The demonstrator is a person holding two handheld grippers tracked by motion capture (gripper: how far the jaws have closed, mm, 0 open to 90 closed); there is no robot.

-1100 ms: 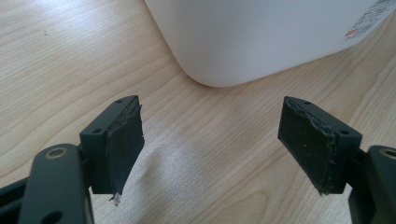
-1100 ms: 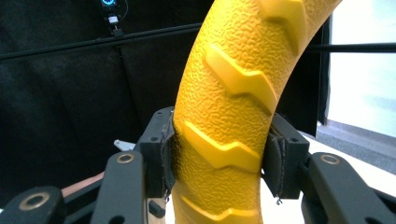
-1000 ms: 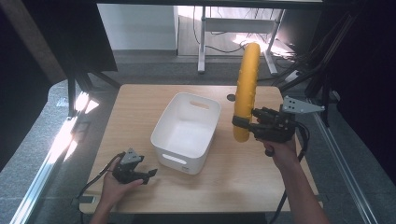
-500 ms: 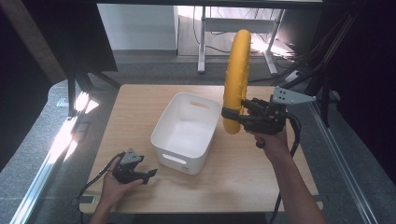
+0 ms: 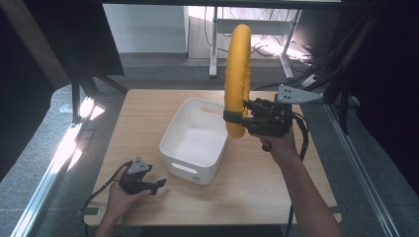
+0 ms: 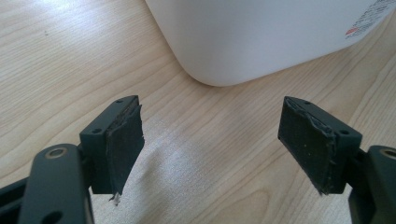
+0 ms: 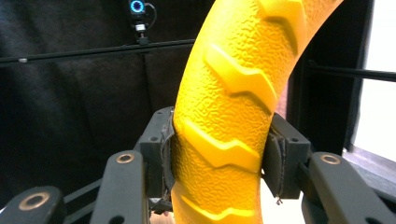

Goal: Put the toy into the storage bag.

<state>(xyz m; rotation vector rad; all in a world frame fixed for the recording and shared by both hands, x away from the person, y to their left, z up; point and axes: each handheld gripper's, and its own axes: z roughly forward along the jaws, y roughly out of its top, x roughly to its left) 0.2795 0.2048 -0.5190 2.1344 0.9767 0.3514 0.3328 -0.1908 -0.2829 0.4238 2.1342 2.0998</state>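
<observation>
The left black two-jaw hand-held gripper [image 5: 143,180] near the white plastic bin [image 5: 195,140] is a compact dark body with a small grey three-cornered plate on top and a black cable trailing from it. Its dark grey rubber pads [image 6: 122,142] are frayed at the edges, fixed to matt black blocks with small screws. The right black two-jaw hand-held gripper [image 5: 232,116] carries a larger grey plate with holes, brass-coloured pivot pins and a black cable. Both forearms are without sleeves.

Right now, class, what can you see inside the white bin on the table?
The white bin looks empty: bare white floor and walls. The yellow ring, held by the right gripper, hides part of its far right rim.
</observation>
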